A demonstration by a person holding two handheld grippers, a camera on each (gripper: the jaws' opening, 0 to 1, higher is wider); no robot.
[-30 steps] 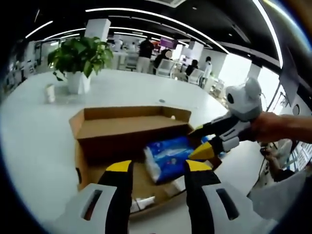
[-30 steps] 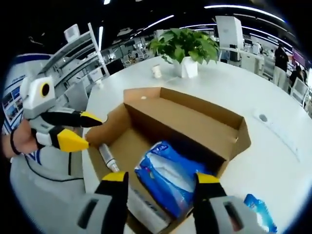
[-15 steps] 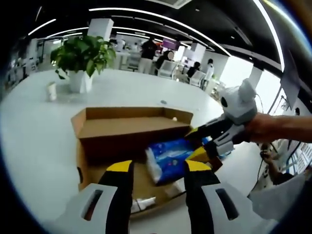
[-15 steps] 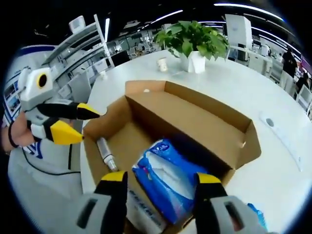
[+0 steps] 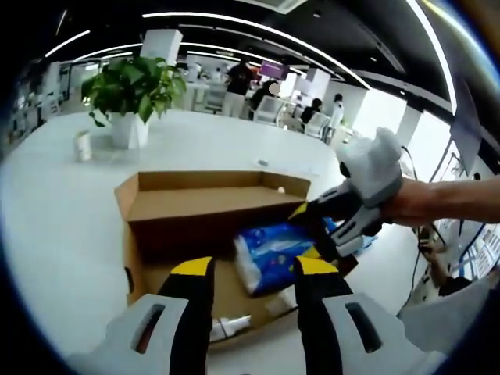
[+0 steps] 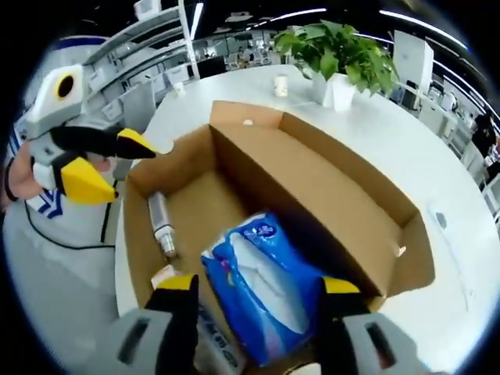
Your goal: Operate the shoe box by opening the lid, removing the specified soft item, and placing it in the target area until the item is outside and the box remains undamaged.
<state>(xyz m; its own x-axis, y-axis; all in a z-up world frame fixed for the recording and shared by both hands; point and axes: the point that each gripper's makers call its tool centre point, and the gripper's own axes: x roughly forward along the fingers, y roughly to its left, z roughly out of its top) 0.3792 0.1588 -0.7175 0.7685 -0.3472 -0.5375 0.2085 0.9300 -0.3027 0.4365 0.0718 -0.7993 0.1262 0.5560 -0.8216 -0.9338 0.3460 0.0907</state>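
Note:
The cardboard shoe box [image 5: 199, 205] lies open on the white table. Inside it is a blue soft tissue pack [image 5: 269, 251], towards the right end. My left gripper [image 5: 254, 269] is open and held just before the box's near wall, holding nothing. From the right, my right gripper [image 5: 308, 232] reaches into the box, over the pack. In the right gripper view its open jaws [image 6: 258, 285] stand one on each side of the blue pack [image 6: 250, 269], inside the box [image 6: 312, 183]. The left gripper [image 6: 117, 160] hovers open beside the box's left end.
A white tube [image 6: 162, 225] and some small white packets lie on the box floor. A potted plant [image 5: 131, 90] and a small cup [image 5: 80, 146] stand on the table beyond the box. A person's sleeve and hand [image 5: 449, 205] show at the right. People stand in the far office.
My right gripper has moved down and forward into the box, so its jaws now flank the blue pack. My left gripper has hardly moved.

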